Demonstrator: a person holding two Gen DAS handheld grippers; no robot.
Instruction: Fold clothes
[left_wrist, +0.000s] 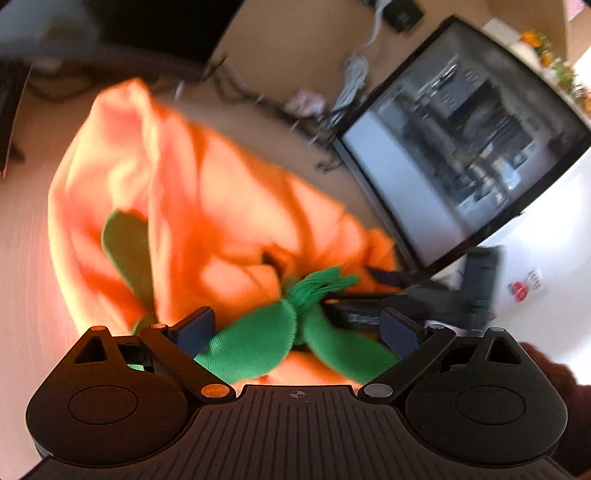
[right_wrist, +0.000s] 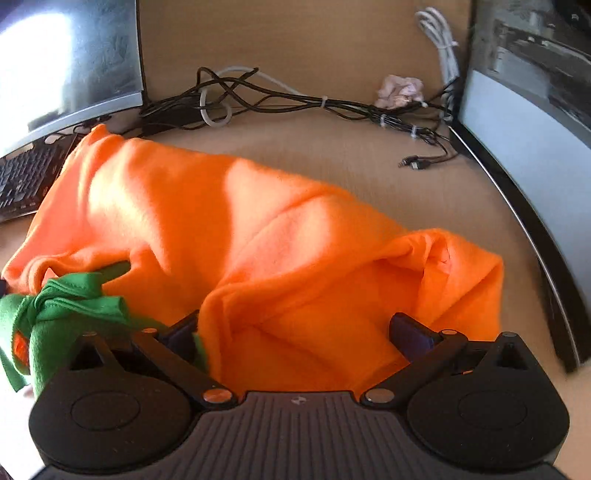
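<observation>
Both grippers stand wide. Left gripper (left_wrist: 297, 326), low in its blurred view, has green trim (left_wrist: 258, 343) lying loosely between its blue pads, unpinched. Right gripper (right_wrist: 297, 334) straddles a fold of the orange fleece garment (right_wrist: 229, 229), pads clear of the cloth. That soft, rumpled fleece sprawls across the tan desk (right_wrist: 369, 155), its near edge hidden behind the black gripper bodies. Tangled cables (right_wrist: 280, 98) run along the back; a monitor (right_wrist: 535, 122) is cut off at right, a keyboard (right_wrist: 26, 177) at left.

No text can be read — the red-and-white label (left_wrist: 526, 288) on the white surface is blurred.
</observation>
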